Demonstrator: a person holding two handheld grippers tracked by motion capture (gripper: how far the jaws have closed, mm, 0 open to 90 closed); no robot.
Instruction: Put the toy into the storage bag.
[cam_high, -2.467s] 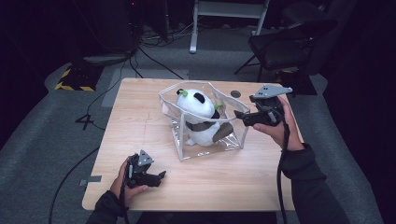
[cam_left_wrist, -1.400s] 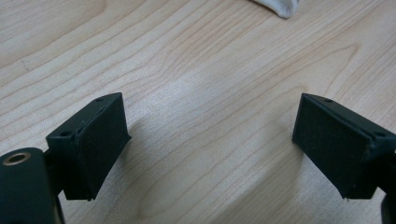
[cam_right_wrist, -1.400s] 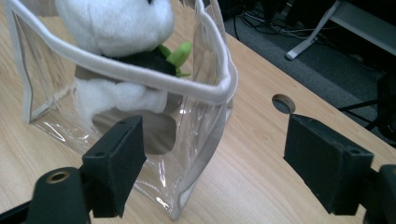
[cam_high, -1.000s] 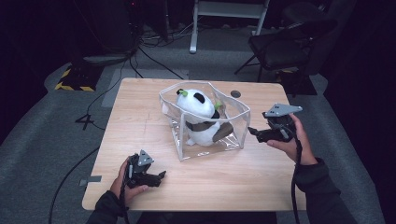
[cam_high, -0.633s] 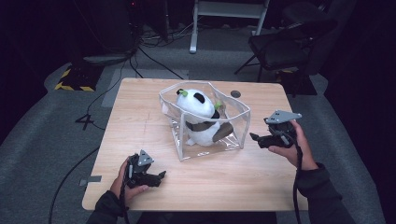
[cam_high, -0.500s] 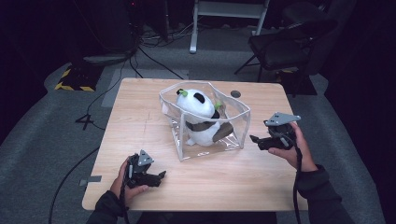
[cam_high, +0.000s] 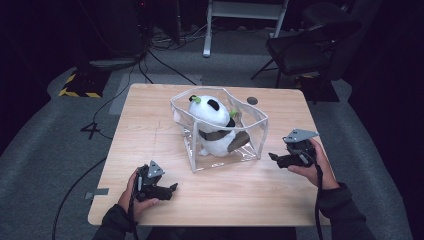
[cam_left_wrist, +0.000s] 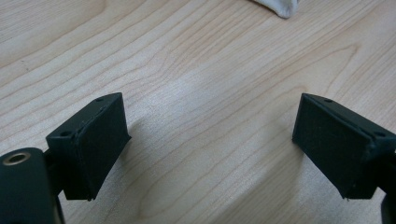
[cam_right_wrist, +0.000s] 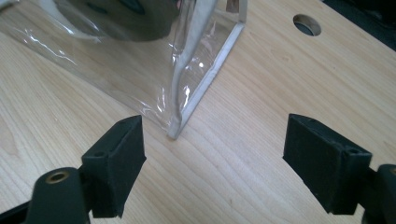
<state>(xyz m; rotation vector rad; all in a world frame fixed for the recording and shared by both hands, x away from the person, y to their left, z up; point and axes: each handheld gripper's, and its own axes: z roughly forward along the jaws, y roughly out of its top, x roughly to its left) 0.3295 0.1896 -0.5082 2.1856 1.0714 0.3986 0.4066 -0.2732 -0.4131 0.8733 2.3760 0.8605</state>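
We see a clear plastic bag (cam_high: 250, 131) standing open in the middle of the wooden table (cam_high: 150, 115), and a panda toy (cam_high: 212, 125) sits inside it. Our right gripper (cam_high: 274, 158) is low by the bag's right side, near it but not touching. Its jaws are wide open and hold nothing; in the right gripper view the bag's corner (cam_right_wrist: 180, 126) lies just ahead of them. Our left gripper (cam_high: 171, 188) rests near the front edge of the table, well apart from the bag, jaws wide open and empty too. A small round hole (cam_high: 252, 100) is in the table behind the bag. A dark chair (cam_high: 305, 47) stands on the floor past the table.
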